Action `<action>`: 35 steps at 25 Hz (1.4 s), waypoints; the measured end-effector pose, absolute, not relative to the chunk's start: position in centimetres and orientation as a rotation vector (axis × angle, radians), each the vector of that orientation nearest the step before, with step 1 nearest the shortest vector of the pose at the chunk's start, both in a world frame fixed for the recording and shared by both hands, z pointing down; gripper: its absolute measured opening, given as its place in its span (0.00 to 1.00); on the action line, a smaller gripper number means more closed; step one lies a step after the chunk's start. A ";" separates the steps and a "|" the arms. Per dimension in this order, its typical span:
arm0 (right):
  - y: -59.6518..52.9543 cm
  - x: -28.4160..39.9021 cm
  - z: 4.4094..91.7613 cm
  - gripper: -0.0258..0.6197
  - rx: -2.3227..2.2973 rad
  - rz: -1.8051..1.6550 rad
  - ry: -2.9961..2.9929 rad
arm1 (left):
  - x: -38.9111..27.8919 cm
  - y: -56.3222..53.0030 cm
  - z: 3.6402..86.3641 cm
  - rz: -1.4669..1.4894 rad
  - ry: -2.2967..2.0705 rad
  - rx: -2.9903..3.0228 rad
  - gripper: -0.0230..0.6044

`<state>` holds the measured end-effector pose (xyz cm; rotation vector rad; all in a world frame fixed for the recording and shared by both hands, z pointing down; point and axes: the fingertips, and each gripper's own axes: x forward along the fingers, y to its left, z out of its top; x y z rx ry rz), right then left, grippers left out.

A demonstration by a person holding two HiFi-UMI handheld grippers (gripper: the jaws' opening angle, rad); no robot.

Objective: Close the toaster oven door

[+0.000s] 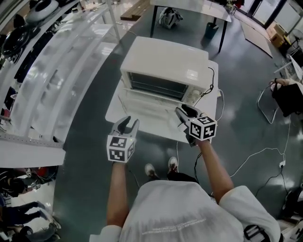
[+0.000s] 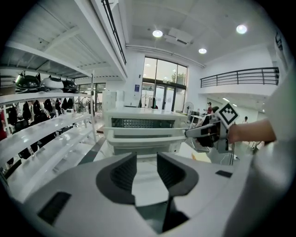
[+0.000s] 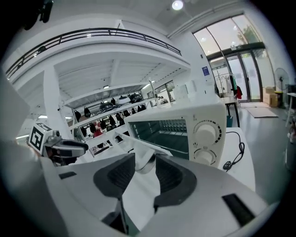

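A white toaster oven stands on a low white table. Its glass door is folded down toward me and the cavity is open. My right gripper sits at the door's right front corner. In the right gripper view the end of the door handle lies between the fingertips of the right gripper, with gaps on both sides. From the left gripper view, the right gripper meets the handle bar at its right end. My left gripper hovers open and empty before the table's front edge.
The oven's black cord runs off the table's right side, and white cables trail over the floor. White shelving lines the left. A dark-legged table stands behind, a chair at the right.
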<state>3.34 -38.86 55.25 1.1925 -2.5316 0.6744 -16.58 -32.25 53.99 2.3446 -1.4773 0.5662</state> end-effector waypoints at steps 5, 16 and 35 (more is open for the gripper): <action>-42.0 4.4 53.4 0.27 1.313 0.645 -2.536 | -16.2 -33.6 53.3 0.562 -1.474 2.370 0.26; -45.8 5.9 51.6 0.26 1.463 0.668 -2.508 | -16.0 -34.5 52.7 0.587 -1.464 2.375 0.26; -43.5 8.4 48.5 0.26 1.433 0.583 -2.445 | -17.3 -34.6 48.5 0.558 -1.554 2.423 0.26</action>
